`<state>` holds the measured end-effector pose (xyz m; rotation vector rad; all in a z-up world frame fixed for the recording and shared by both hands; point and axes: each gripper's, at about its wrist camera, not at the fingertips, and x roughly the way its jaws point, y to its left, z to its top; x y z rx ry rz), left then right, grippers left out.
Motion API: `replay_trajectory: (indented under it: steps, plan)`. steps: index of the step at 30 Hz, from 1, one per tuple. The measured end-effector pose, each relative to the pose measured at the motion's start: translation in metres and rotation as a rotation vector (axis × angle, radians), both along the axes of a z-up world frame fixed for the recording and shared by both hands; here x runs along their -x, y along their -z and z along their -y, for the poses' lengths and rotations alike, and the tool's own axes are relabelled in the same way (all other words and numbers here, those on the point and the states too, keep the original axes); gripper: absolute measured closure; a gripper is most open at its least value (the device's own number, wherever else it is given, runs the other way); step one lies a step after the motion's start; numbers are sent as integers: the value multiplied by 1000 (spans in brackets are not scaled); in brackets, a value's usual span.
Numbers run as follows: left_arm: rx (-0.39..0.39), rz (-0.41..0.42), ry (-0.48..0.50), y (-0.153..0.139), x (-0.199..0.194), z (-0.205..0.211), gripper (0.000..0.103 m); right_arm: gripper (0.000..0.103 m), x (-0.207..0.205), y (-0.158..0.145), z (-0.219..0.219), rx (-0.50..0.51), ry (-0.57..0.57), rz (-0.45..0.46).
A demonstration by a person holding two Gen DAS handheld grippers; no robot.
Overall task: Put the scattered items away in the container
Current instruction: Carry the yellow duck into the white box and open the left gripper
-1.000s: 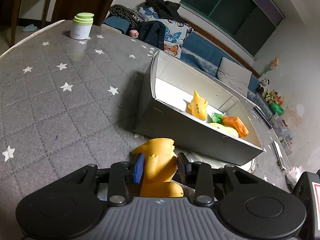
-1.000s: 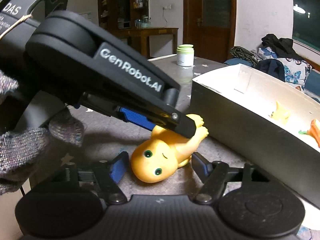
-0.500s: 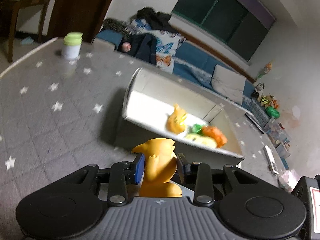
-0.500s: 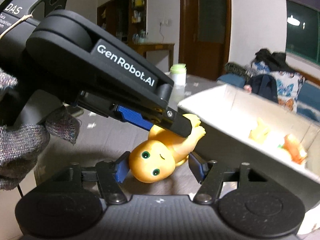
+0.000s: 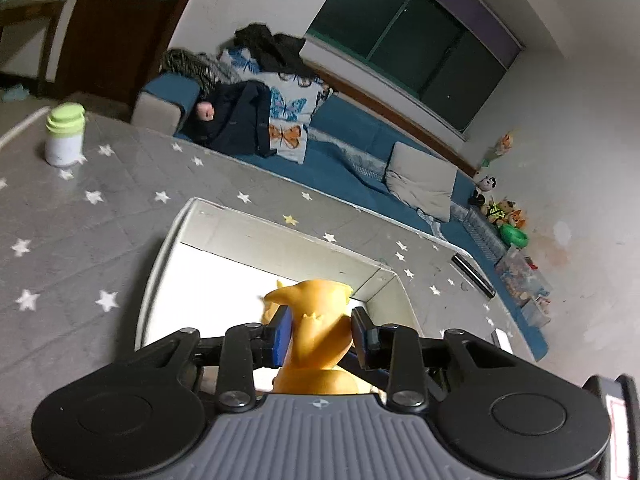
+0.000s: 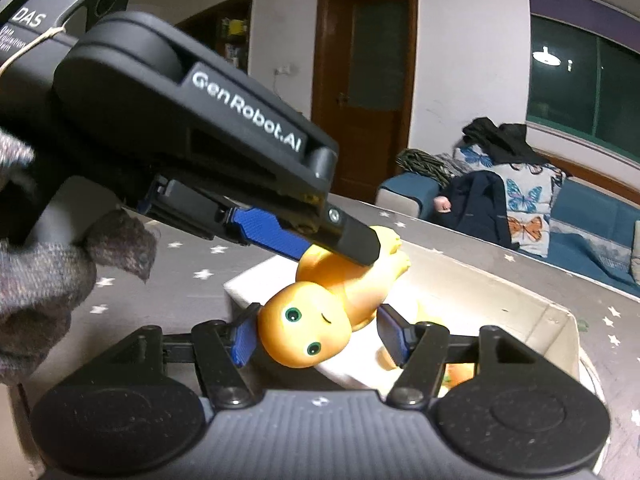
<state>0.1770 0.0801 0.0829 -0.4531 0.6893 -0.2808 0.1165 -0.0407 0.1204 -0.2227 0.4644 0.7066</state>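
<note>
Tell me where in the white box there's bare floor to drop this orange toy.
The white box has bare floor along its end nearest the green-lidded jar, bordered by the near and far walls. The opposite end is crowded: another yellow toy lies there. The left gripper holds the orange toy over the middle.

Toy (image 5: 316,320) above box (image 5: 160,264)

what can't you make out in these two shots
- Box contents: left wrist view, hidden behind the orange toy and the left gripper.
- Right gripper contact: right wrist view, whether its pads touch the toy's head is unclear.
- Jar label: left wrist view, too small and blurred.
- Toy's lower body: right wrist view, covered by the left gripper's finger.
</note>
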Motion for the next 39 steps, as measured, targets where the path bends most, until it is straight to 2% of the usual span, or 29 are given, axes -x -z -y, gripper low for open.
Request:
replay_trajectory:
  steps: [5,7,8,13,19,25,27,29,33,35,39]
  plan:
    - [7,-26,19,10,-28,5,74,41,-27,9,8,-12,24,-61]
    - [11,-45,25,15,-36,5,75,46,-36,16,9,-9,33,-82]
    - [13,-57,28,18,-41,5,75,49,-37,19,10,-2,37,-91]
    - [15,-105,28,39,-51,3,75,50,-44,33,9,26,45,-124]
    - [-16,-107,19,45,-44,2,74,50,-35,36,10,23,53,-105]
    - [-77,-52,15,36,-20,9,72,50,-17,30,18,-4,75,-77]
    - [-102,-31,9,32,-10,12,72,47,-8,27,23,-12,84,-64]
    - [-130,-8,7,29,0,16,72,37,0,25,28,-21,92,-53]
    - [-179,38,8,23,20,24,71,31,6,21,34,-39,106,-39]
    - [-206,55,14,22,30,29,71,21,13,20,38,-41,117,-26]
    - [-262,80,12,22,48,38,71,11,28,20,44,-51,136,-13]
